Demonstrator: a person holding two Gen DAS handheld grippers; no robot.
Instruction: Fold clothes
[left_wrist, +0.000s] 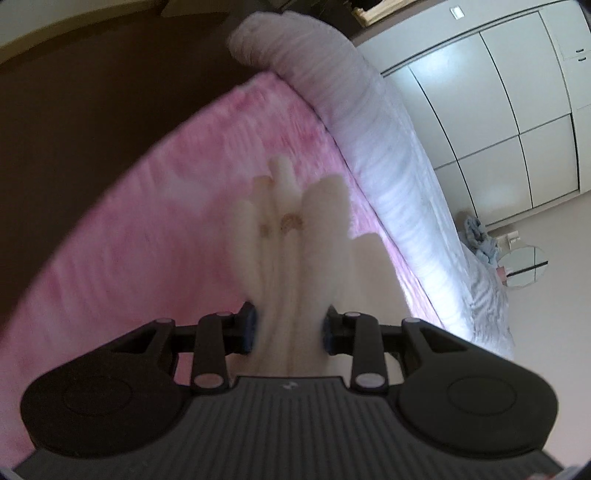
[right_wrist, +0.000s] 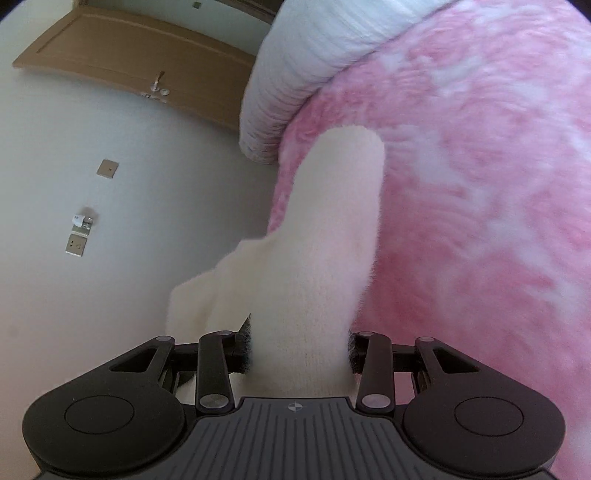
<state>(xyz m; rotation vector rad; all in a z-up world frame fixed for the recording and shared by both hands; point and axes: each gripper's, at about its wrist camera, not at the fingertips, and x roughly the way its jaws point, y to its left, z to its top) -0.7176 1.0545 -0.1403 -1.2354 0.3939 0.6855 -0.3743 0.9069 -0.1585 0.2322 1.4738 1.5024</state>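
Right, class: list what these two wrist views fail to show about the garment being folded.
- Left wrist view: the white garment is motion-blurred, so its type and its small gold marks are unreadable.
- Right wrist view: the garment's lower end is hidden behind the right claw.
- Neither view shows the whole garment.

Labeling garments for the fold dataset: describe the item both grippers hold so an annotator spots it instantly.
Find the pink mottled blanket covering the bed. Over it hangs a cream fuzzy knit garment, pinched by the left gripper and right gripper. It is the only cream piece there.

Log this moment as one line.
left gripper: shut on cream garment | right gripper: shut on cream garment | over pink blanket
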